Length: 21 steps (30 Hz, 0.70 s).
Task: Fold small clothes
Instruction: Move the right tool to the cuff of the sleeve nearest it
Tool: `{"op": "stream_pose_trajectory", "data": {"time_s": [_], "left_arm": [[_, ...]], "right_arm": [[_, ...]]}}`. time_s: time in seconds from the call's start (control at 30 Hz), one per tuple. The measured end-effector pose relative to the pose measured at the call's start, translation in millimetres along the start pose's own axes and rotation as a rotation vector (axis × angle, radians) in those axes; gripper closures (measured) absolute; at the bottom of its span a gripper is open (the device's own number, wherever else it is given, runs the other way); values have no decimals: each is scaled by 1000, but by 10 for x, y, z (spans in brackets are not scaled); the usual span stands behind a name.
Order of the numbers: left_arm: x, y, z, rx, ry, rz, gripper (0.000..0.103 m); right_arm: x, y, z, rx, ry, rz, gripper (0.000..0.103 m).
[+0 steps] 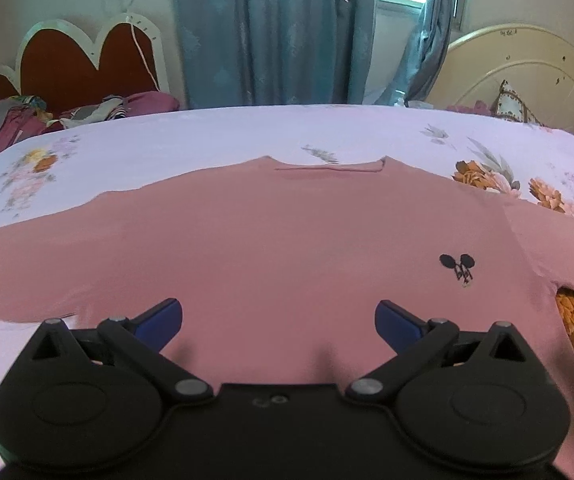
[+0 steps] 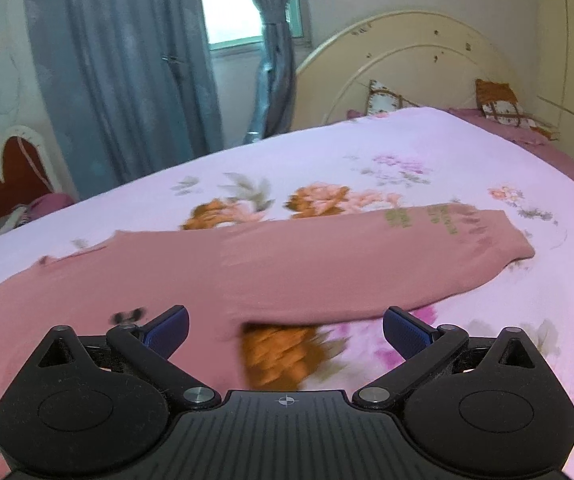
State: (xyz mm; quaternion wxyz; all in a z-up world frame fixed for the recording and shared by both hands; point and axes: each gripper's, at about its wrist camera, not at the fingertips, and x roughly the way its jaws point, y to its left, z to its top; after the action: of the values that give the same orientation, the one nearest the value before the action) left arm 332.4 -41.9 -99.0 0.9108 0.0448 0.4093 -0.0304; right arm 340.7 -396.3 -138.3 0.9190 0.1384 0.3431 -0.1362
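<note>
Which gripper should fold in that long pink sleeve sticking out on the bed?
The right gripper, probably. It is open just below the sleeve of the pink shirt. The left gripper, also open, hovers over the shirt's middle.

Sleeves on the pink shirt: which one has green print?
The sleeve stretched out ahead of the right gripper; green lettering near its cuff. The other sleeve is plain.

Window is blowing out at top; right view is smearing with motion blur; fisheye is bending edges.
</note>
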Motion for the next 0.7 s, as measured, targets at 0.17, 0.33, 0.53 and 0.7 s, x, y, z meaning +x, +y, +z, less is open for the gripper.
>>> {"op": "stream_pose_trajectory", "data": {"time_s": [0.17,0.33,0.53,0.7], "left_arm": [[275,-266,96,-3,22,-18,0],[487,-542,149,49,1,-44,1],[657,-753,157,91,16,-44,3],[715,-771,157,105,27,-31,3]], "right_arm": [[300,-533,124,40,9,-73,1],[551,-1030,151,114,27,-116,1],[774,-1533,140,189,33,-198,1],[931,-1923,144,248,42,-254,19]]}}
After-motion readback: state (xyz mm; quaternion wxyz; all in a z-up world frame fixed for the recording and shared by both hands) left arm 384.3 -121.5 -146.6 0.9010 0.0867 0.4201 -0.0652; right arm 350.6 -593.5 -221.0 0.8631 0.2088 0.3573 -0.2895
